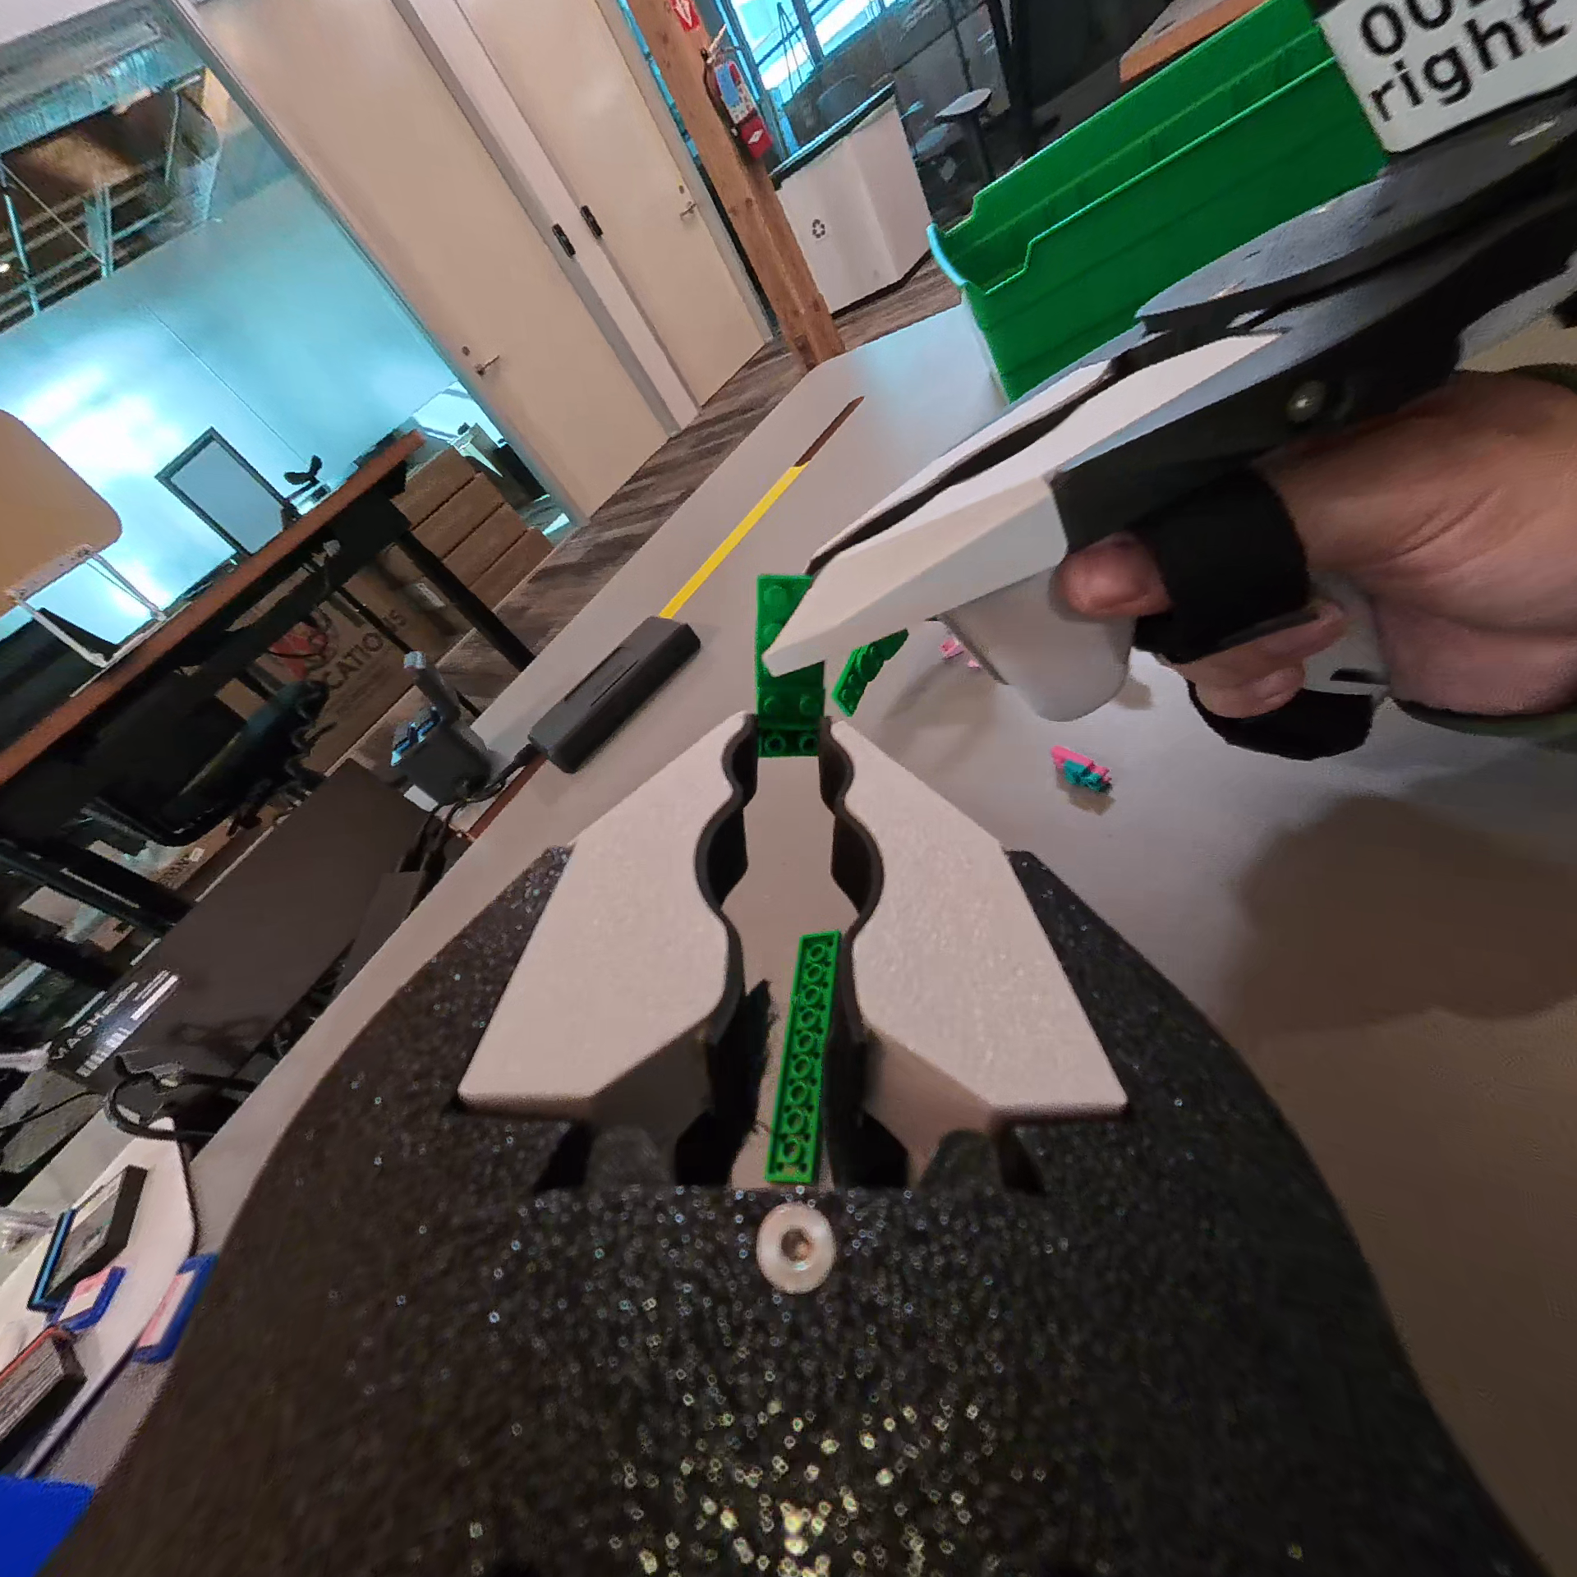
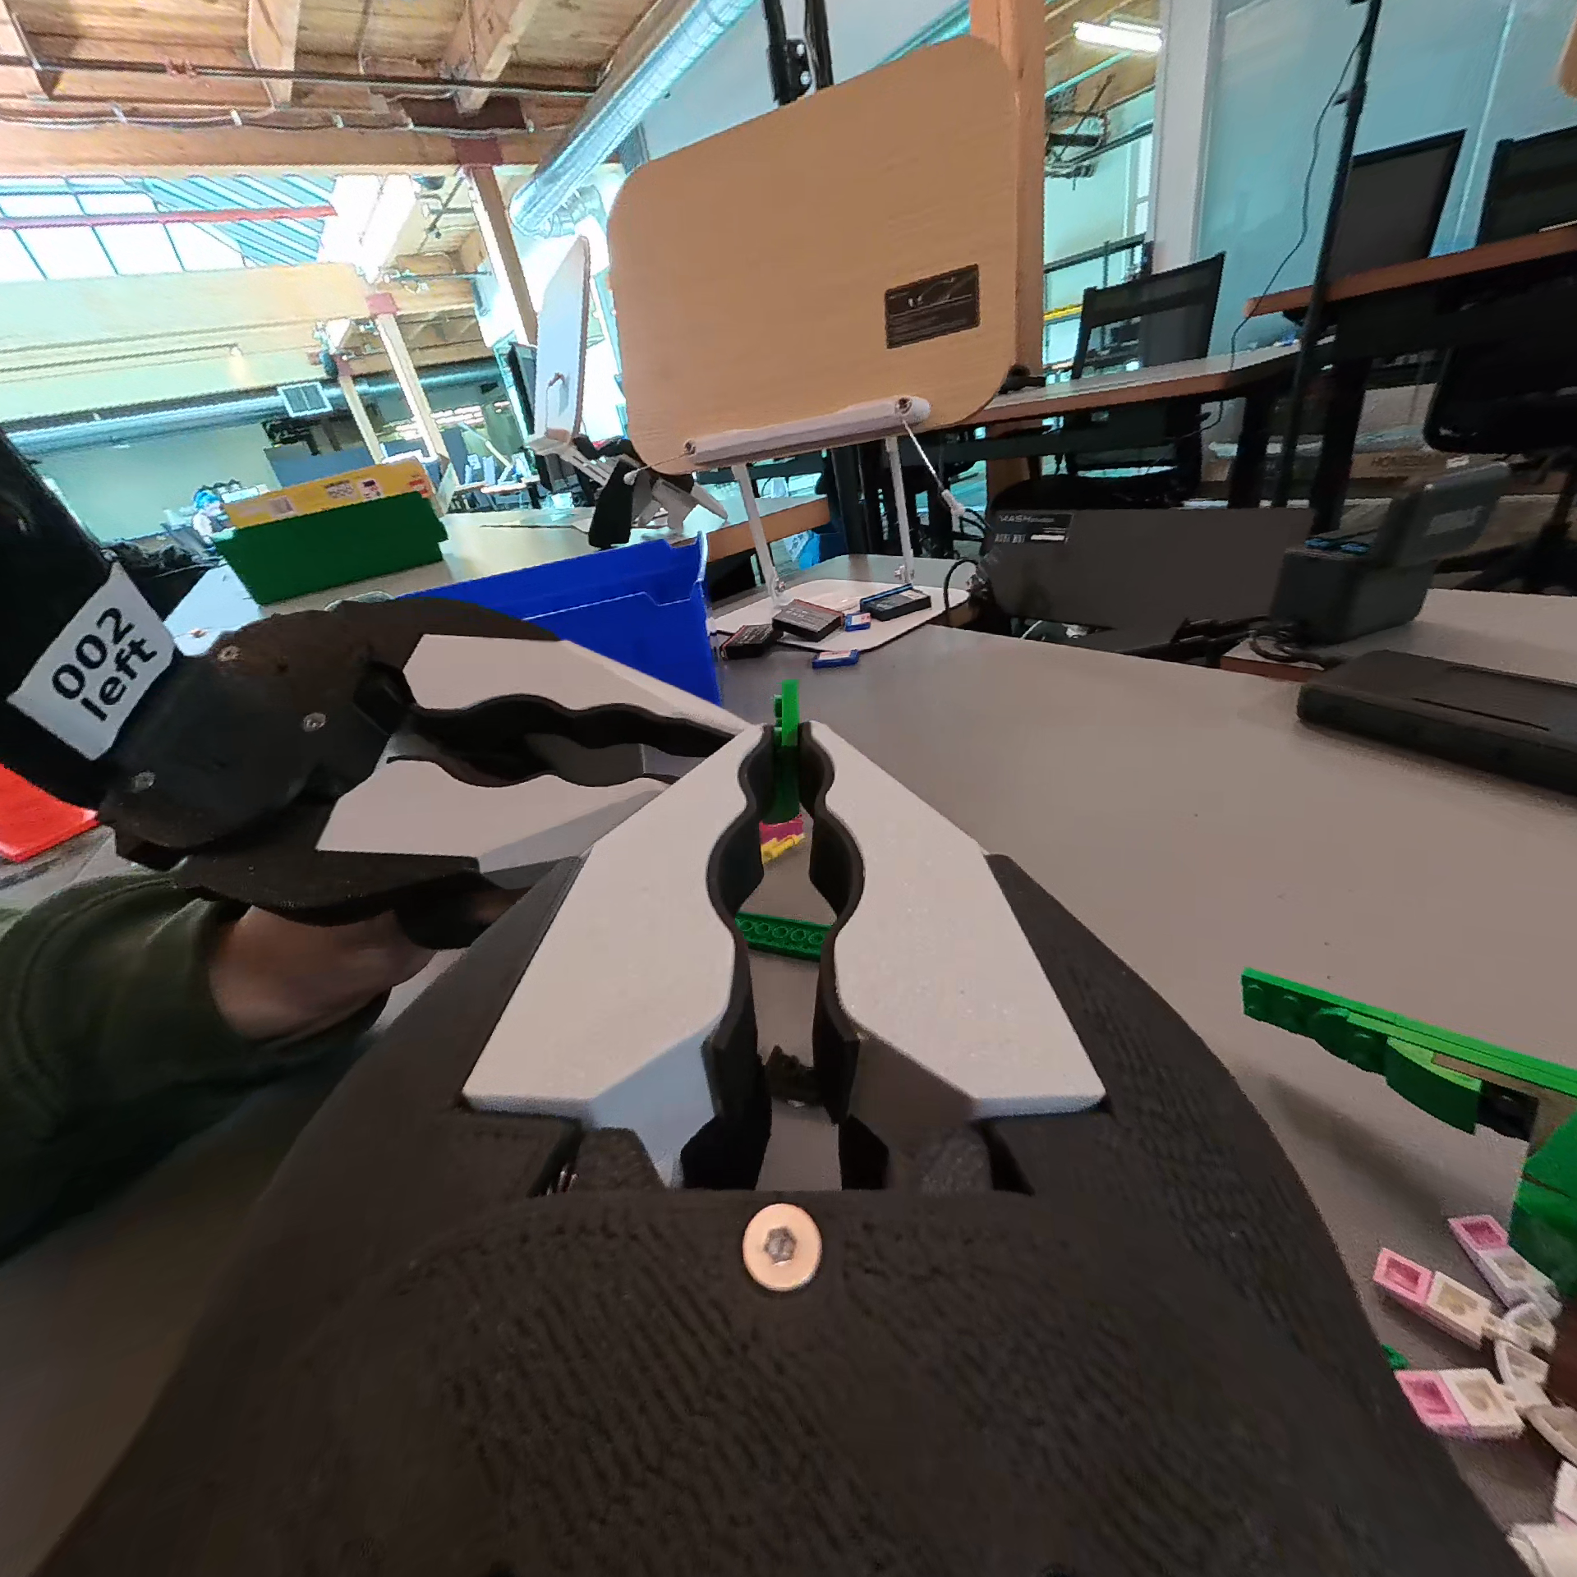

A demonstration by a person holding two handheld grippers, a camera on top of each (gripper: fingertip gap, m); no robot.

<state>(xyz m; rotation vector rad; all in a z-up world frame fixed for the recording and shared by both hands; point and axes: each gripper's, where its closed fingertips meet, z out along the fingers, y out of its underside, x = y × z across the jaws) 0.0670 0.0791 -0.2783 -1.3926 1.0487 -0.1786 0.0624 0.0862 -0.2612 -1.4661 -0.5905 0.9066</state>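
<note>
Black textured gripper bodies (image 1: 789,742), pale grey wavy-edged fingers (image 2: 896,862), silver screw (image 2: 781,1252), dark green sleeve (image 2: 94,1024)

Left wrist view: close behind its own jaws, low over the grey bench (image 1: 1195,896), facing glass-walled rooms. Right wrist view: likewise close, facing desks and a wooden board. Shared: upright green plate (image 1: 789,674) (image 2: 787,725), both grippers' tips, bench.

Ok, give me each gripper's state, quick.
Left gripper: shut on the green plate piece.
Right gripper: shut on the same green plate piece.
</note>
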